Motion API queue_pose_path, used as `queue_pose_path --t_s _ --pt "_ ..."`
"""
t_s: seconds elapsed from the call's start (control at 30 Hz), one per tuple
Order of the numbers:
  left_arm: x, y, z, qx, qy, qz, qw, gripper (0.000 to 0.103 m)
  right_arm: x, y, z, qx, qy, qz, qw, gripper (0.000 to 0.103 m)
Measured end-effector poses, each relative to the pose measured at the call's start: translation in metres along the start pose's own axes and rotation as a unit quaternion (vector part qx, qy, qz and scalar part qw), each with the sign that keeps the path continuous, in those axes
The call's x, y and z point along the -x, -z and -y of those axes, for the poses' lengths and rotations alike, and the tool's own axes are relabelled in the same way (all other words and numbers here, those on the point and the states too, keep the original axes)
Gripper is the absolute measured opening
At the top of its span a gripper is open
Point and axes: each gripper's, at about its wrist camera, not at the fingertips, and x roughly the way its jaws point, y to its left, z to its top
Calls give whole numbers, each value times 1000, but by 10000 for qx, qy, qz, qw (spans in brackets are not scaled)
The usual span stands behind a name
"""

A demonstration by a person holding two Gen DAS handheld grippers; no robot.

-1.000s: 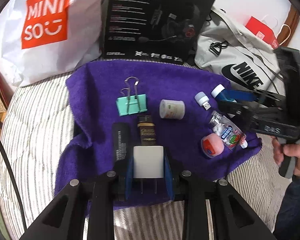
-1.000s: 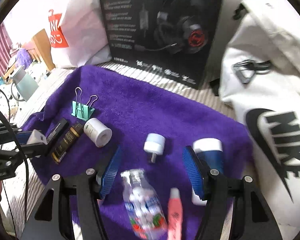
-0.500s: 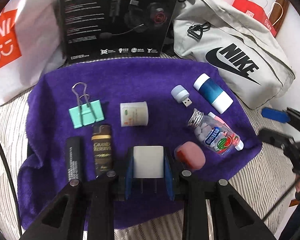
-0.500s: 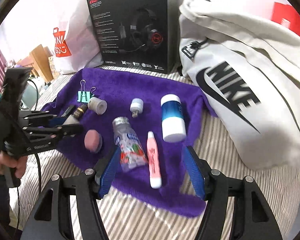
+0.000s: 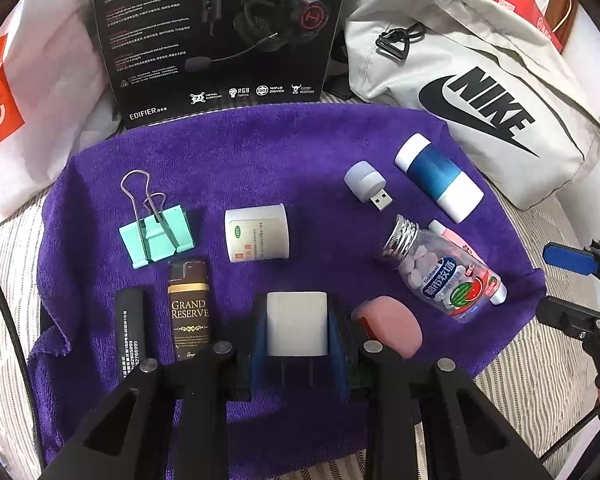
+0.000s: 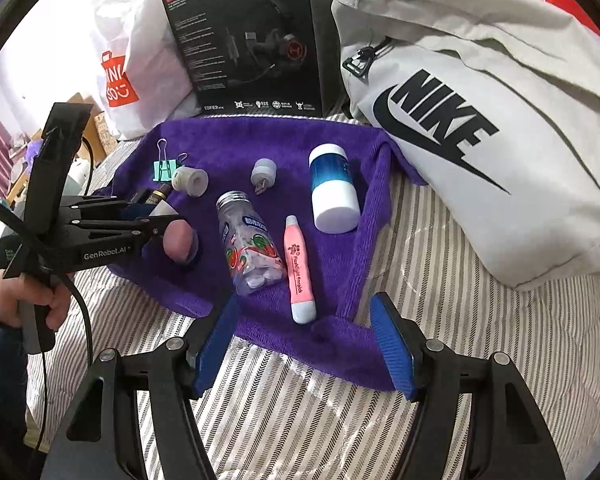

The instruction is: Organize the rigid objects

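My left gripper (image 5: 298, 332) is shut on a white plug adapter (image 5: 297, 322), held low over the front of a purple towel (image 5: 260, 152). On the towel lie a teal binder clip (image 5: 156, 236), a white roll (image 5: 258, 233), a brown lighter (image 5: 189, 308), a black stick (image 5: 130, 332), a pink round case (image 5: 392, 326), a candy bottle (image 5: 440, 272), a USB light (image 5: 366, 180) and a blue-white tube (image 5: 438, 178). My right gripper (image 6: 304, 344) is open and empty, pulled back over the striped bedding in front of a pink pen (image 6: 298, 272).
A black headset box (image 5: 220, 36), a white Miniso bag (image 5: 28, 80) and a grey Nike bag (image 5: 480, 80) stand behind the towel. Striped bedding (image 6: 440, 280) surrounds the towel. The left gripper (image 6: 168, 210) shows at the left of the right wrist view.
My right gripper drew back from the towel toward the front right. My left gripper shifted right with the plug adapter still in it.
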Motion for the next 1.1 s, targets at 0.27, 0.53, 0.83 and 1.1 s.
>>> queue_pose_path --t_s 0.27,0.53,0.83,1.1 --pt "0 1 3 -104 -79 3 9999 29 -3 4 -3 14 -25 -101 9999 67" --pt "4 12 13 -222 -20 -101 9997 60 2 9 -9 -38 -114 -105 9999 67" --pt "44 24 17 19 -80 193 9998 79 26 21 -15 -120 89 39 9999 79" --pt "96 57 10 299 -380 580 9971 101 53 34 -30 -432 217 327 9983 96"
